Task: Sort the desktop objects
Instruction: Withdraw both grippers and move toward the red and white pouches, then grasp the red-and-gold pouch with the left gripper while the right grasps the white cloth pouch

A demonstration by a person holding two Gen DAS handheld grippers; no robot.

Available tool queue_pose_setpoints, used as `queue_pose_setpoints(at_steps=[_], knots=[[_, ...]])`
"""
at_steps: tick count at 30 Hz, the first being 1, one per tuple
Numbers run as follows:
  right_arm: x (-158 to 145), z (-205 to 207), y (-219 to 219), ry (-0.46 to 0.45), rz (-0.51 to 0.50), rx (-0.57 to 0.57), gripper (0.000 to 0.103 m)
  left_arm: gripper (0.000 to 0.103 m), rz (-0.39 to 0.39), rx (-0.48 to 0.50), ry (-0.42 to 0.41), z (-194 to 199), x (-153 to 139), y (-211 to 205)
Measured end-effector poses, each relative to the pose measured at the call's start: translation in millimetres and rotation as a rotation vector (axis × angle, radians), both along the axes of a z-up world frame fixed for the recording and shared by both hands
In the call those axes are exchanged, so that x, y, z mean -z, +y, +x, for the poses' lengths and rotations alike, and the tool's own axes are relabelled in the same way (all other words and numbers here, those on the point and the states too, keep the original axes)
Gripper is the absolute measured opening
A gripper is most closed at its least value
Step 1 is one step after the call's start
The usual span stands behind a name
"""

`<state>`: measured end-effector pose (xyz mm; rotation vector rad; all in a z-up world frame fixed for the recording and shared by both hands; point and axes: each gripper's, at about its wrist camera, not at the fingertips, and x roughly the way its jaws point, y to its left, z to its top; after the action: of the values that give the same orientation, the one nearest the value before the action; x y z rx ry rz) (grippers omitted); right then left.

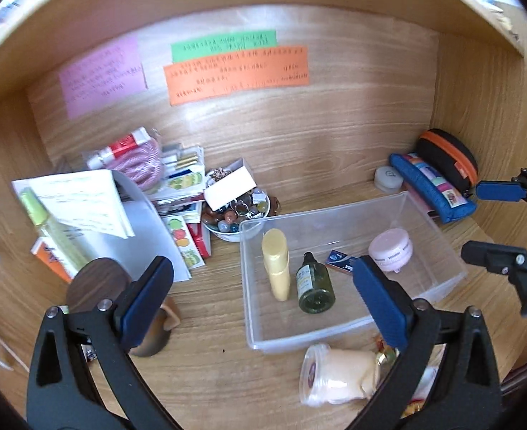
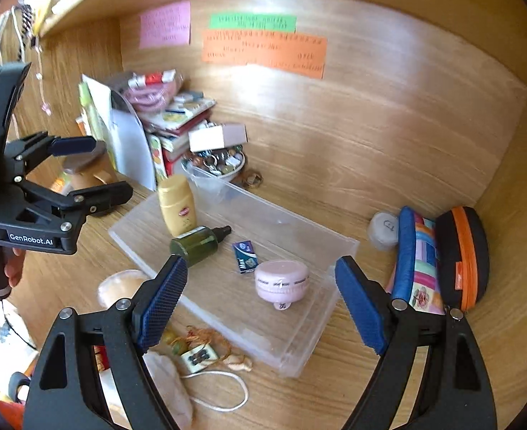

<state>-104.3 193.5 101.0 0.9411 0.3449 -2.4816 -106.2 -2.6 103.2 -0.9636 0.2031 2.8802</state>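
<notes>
Here, a clear plastic bin [image 1: 428, 215] sits on the wooden counter [image 1: 220, 322], with its long side running from near the bowl toward the pencil case; four things lie inside it; a yellow bottle [image 1: 277, 265] lies flat with its cap end pointing toward the back wall; a dark green dropper bottle [image 1: 313, 286] lies just beside it, its black tip pointing the same way; a small blue box [image 1: 340, 261] lies flat next to that; a round pink case [image 1: 391, 249] sits near the far end of the bin, apart from the bottles.

The yellow bottle is smooth and pale; the green one is dark and see-through with a light label; the pink case is round like a cookie with tiny writing around its side.

A white bowl [image 1: 227, 233] full of beads and small trinkets stands just behind the bin's corner; a little white cardboard box [image 1: 229, 184] rests on top of it; a pile of books and papers [image 1: 177, 193] leans beside it.

A blue pencil case [image 1: 431, 186] and a black pouch with an orange zip [image 1: 449, 157] stand in the far corner, touching each other; a tub with a cream puff [image 1: 335, 376] lies on its side in front of the bin.

The left tongs [image 1: 263, 286] are wide apart and hold nothing, above the bin's near side; the right tongs [image 2: 260, 301] are wide apart too, empty, over the pink case.
</notes>
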Motion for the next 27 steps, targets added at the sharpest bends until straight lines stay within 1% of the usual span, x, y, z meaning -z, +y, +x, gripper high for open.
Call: queue_pose_setpoints(at_steps=[5,8,10,12,18,23,27], knots=[[-7.7,29.7,12.4,0.022,-0.050,-0.009,0.083,0.102,0.009,0.007,0.019,33.4,-4.3,-4.9],[-4.0,48.9,19.6,0.020,-0.079,-0.021,0.083,0.102,0.043,0.032,0.001,50.0,0.1,-6.7],[3.3,60.3,22.5,0.016,-0.081,-0.025,0.083,0.102,0.063,0.052,-0.017,62.9,5.1,-4.5],[10.0,71.0,26.6,0.014,-0.078,-0.027,0.083,0.102,0.071,0.083,-0.033,76.8,12.6,0.8],[31.8,95.2,42.3,-0.030,-0.117,-0.035,0.083,0.102,0.048,0.144,-0.087,105.6,43.8,26.5],[53.2,103.6,51.3,-0.097,-0.157,-0.056,0.083,0.102,0.075,0.158,-0.153,114.4,70.3,41.1],[70.4,110.6,48.6,-0.125,-0.141,-0.084,0.083,0.102,0.105,0.151,-0.199,110.9,86.8,47.7]])
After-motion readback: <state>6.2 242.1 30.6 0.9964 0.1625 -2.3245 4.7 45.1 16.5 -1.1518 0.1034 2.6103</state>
